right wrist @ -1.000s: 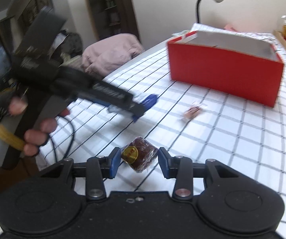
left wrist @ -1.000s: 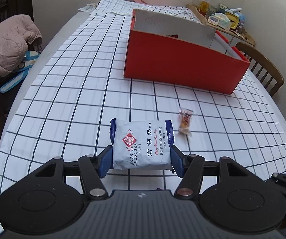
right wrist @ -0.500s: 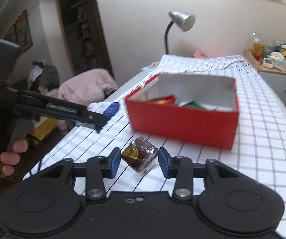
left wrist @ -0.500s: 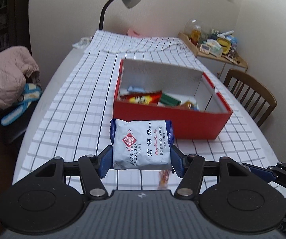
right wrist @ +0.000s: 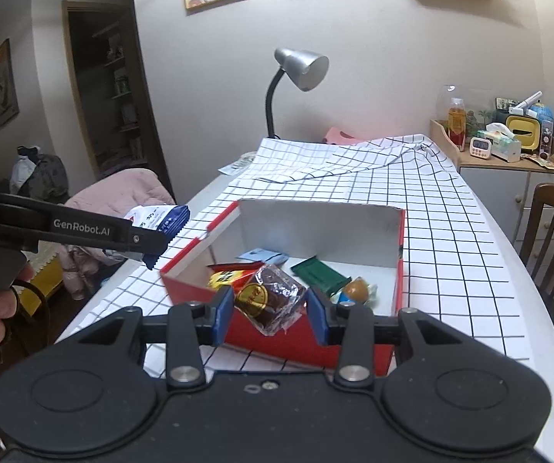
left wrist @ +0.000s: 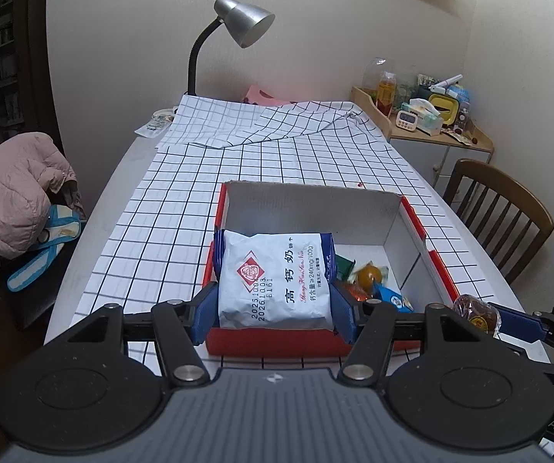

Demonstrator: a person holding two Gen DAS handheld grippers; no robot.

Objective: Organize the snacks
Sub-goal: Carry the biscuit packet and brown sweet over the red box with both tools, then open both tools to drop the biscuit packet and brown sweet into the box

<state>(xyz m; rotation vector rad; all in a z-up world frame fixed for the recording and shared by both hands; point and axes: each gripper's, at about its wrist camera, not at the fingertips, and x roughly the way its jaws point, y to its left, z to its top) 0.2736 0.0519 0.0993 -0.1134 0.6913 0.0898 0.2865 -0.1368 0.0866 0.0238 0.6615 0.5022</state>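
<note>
Clamping upright white packet (left wrist: pixel 275 279): left gripper (left wrist: pixel 275 306); right gripper (right wrist: pixel 270 310) pinches tilted brown cake (right wrist: pixel 271 297).

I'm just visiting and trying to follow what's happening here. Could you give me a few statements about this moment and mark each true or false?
1. The left tool grips a white and blue snack packet. True.
2. The right tool is empty. False: it holds a dark brown wrapped cake with a gold label.
3. The red box is empty. False: several snacks already lie inside, among them a green packet and a round orange sweet.
4. A silver desk lamp stands at the table's far end. True.
5. The tablecloth is plain red. False: it is white with a dark grid.
</note>
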